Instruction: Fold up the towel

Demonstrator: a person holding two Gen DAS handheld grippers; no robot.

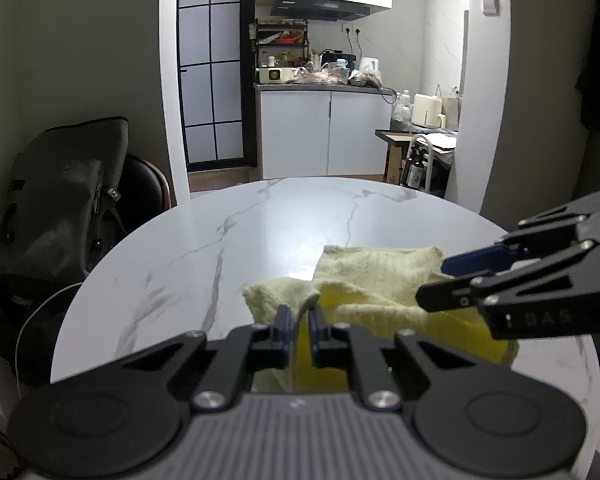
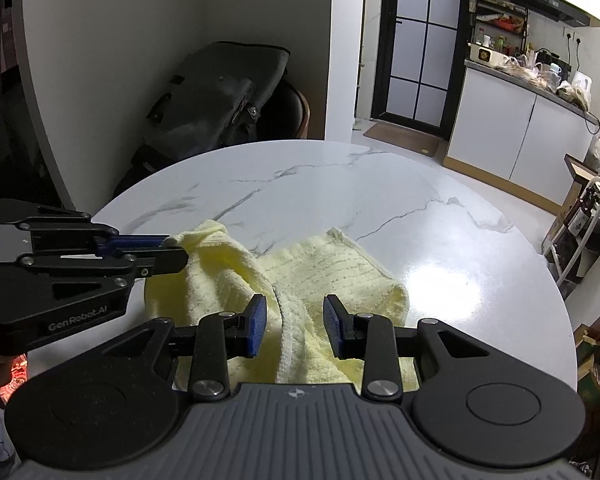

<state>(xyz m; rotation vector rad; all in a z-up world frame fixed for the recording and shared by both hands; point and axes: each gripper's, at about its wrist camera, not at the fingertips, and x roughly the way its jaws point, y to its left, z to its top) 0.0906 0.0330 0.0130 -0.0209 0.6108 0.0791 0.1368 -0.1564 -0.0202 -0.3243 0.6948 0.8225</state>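
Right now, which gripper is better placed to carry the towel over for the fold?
Left. The left gripper is already pinched on a towel corner, raised off the table. The right gripper is open, straddling the hem, gripping nothing.

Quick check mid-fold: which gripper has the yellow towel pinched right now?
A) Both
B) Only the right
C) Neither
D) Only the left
D: the left gripper is shut on a raised corner of the towel, with cloth seen between its nearly closed pads in the left wrist view, while the right gripper is spread wide over the towel with cloth visible in the gap between its fingers.
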